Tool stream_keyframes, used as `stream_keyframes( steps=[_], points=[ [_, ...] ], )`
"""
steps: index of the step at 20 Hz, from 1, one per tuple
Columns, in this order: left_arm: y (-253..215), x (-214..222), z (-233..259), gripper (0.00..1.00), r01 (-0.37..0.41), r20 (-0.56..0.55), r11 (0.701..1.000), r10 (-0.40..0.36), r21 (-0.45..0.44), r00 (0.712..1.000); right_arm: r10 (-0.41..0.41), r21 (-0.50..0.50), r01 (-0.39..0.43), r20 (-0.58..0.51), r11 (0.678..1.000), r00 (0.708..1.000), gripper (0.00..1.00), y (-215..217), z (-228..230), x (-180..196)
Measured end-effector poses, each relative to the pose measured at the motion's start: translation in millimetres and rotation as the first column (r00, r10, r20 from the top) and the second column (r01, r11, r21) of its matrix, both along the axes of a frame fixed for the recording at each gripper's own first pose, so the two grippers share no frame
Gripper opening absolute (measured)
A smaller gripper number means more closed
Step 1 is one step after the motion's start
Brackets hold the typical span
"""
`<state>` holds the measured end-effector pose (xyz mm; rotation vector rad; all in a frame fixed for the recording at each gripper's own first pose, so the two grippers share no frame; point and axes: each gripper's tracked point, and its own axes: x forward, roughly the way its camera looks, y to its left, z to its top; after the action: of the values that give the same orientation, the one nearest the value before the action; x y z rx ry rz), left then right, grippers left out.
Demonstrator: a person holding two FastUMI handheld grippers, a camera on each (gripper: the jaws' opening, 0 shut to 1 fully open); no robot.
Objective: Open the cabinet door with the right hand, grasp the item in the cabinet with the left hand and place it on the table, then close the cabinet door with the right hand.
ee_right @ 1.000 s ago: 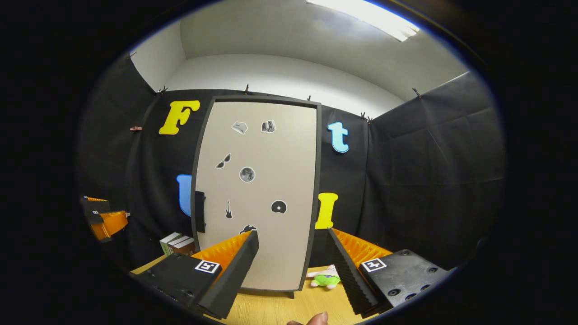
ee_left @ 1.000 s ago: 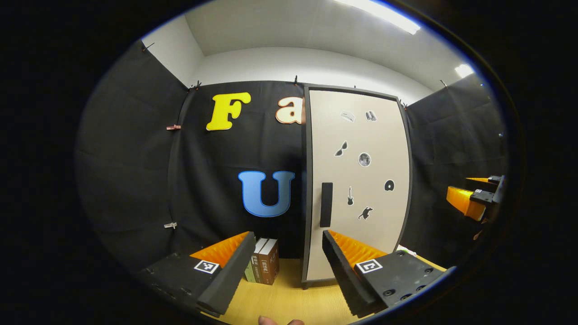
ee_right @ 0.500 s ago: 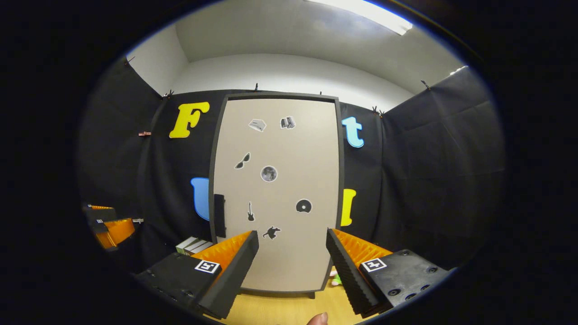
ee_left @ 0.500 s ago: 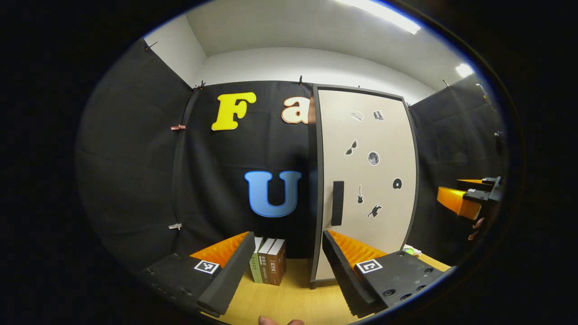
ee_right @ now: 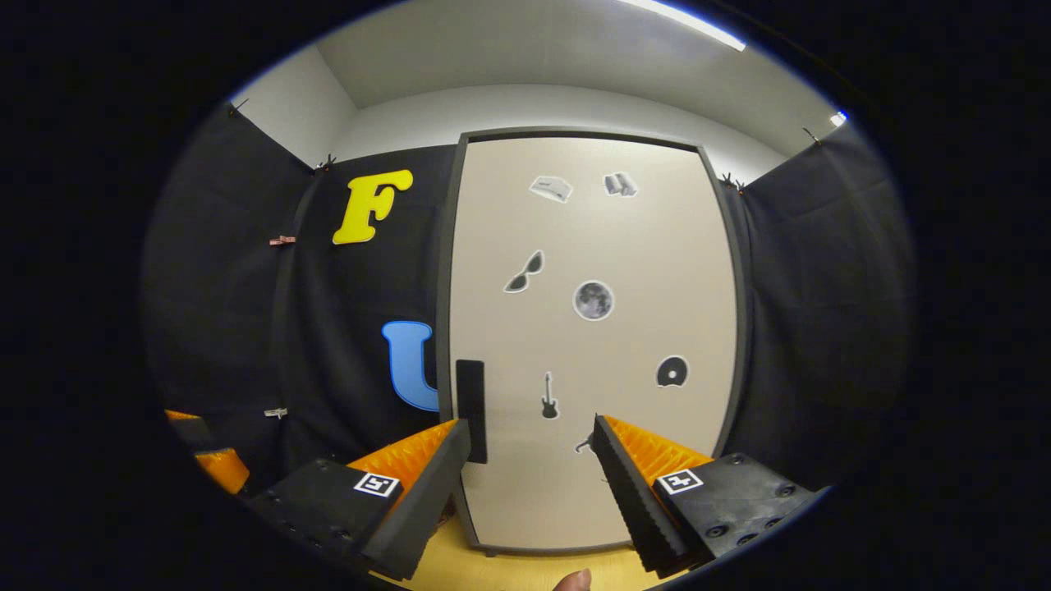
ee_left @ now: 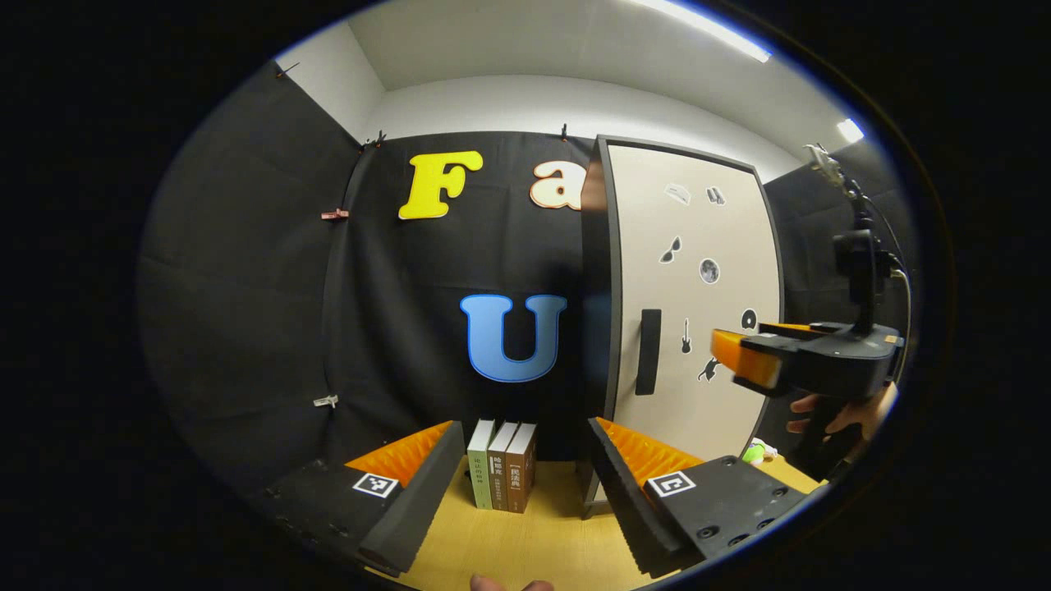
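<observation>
Two grippers are up in front of the cabinet door point(ee_right: 591, 328), and that door is shut, its pale face dotted with small stickers. In the right gripper view the right gripper point(ee_right: 532, 476) faces the door squarely, jaws spread wide with nothing between them. The dark vertical handle point(ee_right: 471, 410) sits near the door's left edge, just above and beside the tip of the left-hand finger, not touching it as far as can be told. Over in the left gripper view, the left gripper point(ee_left: 517, 484) hangs above the wooden table point(ee_left: 534, 542), jaws also apart and empty. Three books point(ee_left: 502, 465) stand upright on the table between its fingers, farther back, just left of the cabinet. The right gripper point(ee_left: 809, 361) reaches in from the right, level with the handle point(ee_left: 649, 351), a hand point(ee_left: 837, 414) under it. A small green toy point(ee_left: 755, 451) peeks out by the cabinet's right side.
</observation>
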<state>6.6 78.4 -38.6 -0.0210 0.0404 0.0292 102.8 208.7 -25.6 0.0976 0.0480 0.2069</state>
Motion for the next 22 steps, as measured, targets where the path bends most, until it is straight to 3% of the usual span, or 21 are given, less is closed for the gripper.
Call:
stream_keyframes(
  steps=[9, 11, 14, 15, 16, 18, 19, 21, 22],
  points=[
    [20.1, 6.9, -15.8, 0.95, -0.02, -0.023, 0.999, 0.02, -0.025, 1.0, -0.014, -0.017, 0.012, -0.093, 1.0, 0.996, 0.97, 50.4, -51.0, 73.8],
    [23.5, 6.6, -20.2, 0.94, -0.029, -0.033, 0.999, 0.028, -0.029, 0.999, -0.009, 0.01, 0.011, -0.115, 1.0, 0.993, 0.89, 58.4, -60.2, 83.9],
    [27.7, 7.7, -25.5, 0.94, -0.033, -0.046, 0.999, 0.031, -0.043, 0.998, -0.004, 0.014, 0.005, -0.106, 1.0, 0.994, 0.61, 66.8, -62.8, 96.3],
    [28.3, 7.2, -26.1, 0.94, -0.035, -0.05, 0.998, 0.033, -0.043, 0.998, 0.013, 0.012, -0.012, -0.101, 1.0, 0.995, 0.57, 73.1, -64.2, 100.7],
    [29.5, 6.7, -27.5, 0.95, -0.038, -0.054, 0.998, 0.036, -0.041, 0.998, 0.011, 0.01, -0.01, -0.115, 1.0, 0.993, 0.45, 73.2, -68.9, 100.7],
    [30.8, 2.8, -27.4, 0.95, -0.046, -0.056, 0.998, 0.044, -0.043, 0.997, 0.013, 0.021, -0.01, -0.119, 1.0, 0.993, 0.32, 73.1, -71.1, 103.4],
    [29.9, 1.5, -27.1, 0.95, -0.046, -0.058, 0.998, 0.044, -0.047, 0.997, 0.026, 0.008, -0.025, -0.136, 1.0, 0.99, 0.32, 73.7, -74.8, 102.1],
    [28.3, -1.7, -25.6, 0.95, -0.044, -0.056, 0.998, 0.041, -0.052, 0.998, 0.051, 0.023, -0.048, -0.156, 0.999, 0.986, 0.19, 72.4, -73.9, 98.5],
    [29.6, -2.8, -23.6, 0.95, -0.047, -0.052, 0.998, 0.044, -0.049, 0.998, 0.06, 0.029, -0.056, -0.164, 0.998, 0.985, 0.2, 72.0, -73.0, 95.4]
  ],
)
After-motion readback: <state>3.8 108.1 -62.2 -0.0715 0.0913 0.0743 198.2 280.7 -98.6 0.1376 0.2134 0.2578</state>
